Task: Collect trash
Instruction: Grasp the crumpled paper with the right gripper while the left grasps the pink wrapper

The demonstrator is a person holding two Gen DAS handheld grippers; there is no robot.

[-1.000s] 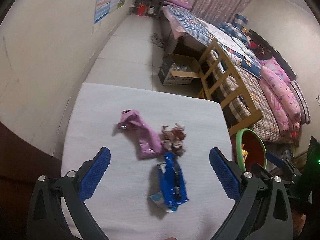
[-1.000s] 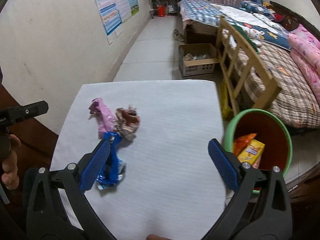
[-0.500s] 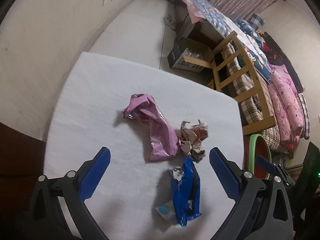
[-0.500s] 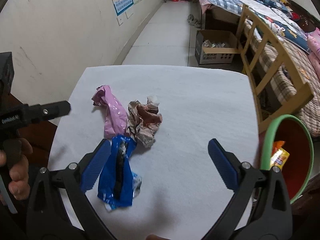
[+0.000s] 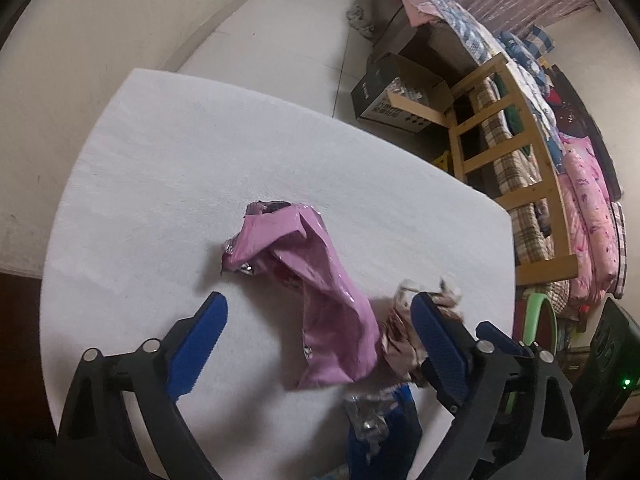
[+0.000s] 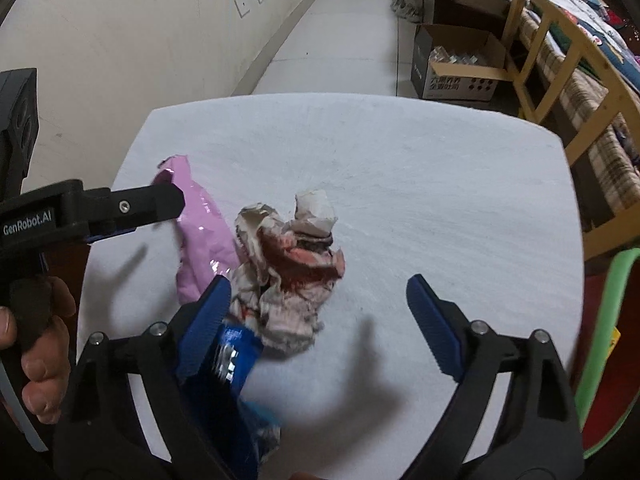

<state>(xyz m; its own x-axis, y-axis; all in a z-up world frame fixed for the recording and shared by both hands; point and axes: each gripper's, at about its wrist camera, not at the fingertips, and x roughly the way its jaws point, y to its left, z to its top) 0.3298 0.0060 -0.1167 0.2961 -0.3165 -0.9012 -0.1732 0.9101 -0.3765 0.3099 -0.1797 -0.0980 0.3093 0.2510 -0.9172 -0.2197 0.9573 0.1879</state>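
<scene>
Three pieces of trash lie together on the white table (image 5: 160,160): a pink wrapper (image 5: 320,300), a crumpled brown-and-white paper wad (image 5: 400,332) and a blue wrapper (image 5: 384,432). My left gripper (image 5: 318,308) hangs low over the pink wrapper. Its jaws straddle the wrapper and are closing, pads not touching it. My right gripper (image 6: 318,286) straddles the paper wad (image 6: 292,268), jaws also closing, pads clear of it. The blue wrapper (image 6: 236,372) lies under its left finger, and the pink wrapper (image 6: 204,236) lies to the left.
A green-rimmed bin (image 6: 616,280) stands off the table's right edge. Beyond the table are a cardboard box (image 6: 456,64) on the floor and a wooden bed frame (image 5: 508,152). A hand (image 6: 36,352) holds the left gripper's handle at the left.
Both grippers have come down toward the table and forward over the trash, which now looms larger. Both pairs of jaws have narrowed a little.
</scene>
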